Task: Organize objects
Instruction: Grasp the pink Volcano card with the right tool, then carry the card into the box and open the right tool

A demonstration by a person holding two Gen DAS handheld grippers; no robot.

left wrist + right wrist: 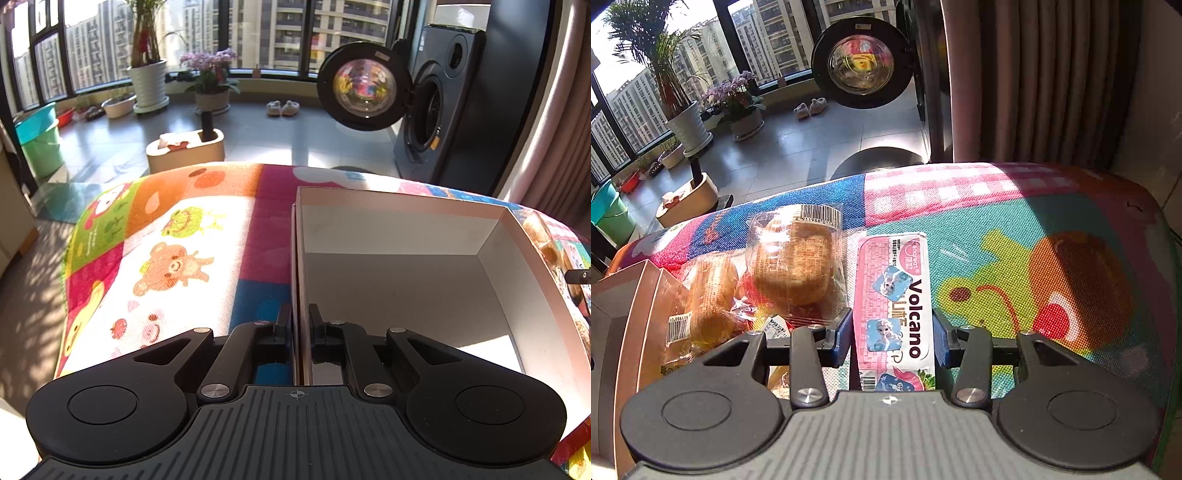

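An open white cardboard box (406, 229) with nothing inside it sits on the colourful cartoon mat (177, 236). My left gripper (298, 325) is shut on the box's left wall, one finger outside and one inside. In the right wrist view a pink "Volcano" snack packet (892, 280) lies flat on the mat. My right gripper (892, 332) is open, with its blue-padded fingers close on either side of the packet's near end. Two clear-wrapped bread packs (794, 266) (709, 295) lie left of the packet, beside the box's edge (628, 295).
The mat-covered table ends at a rounded far edge (960, 170). Beyond it are a tiled floor, a washing machine with its round door open (364, 85), potted plants (147, 85), a beige stand (184, 147) and green tubs (40, 140). Curtains (1034, 74) hang at the right.
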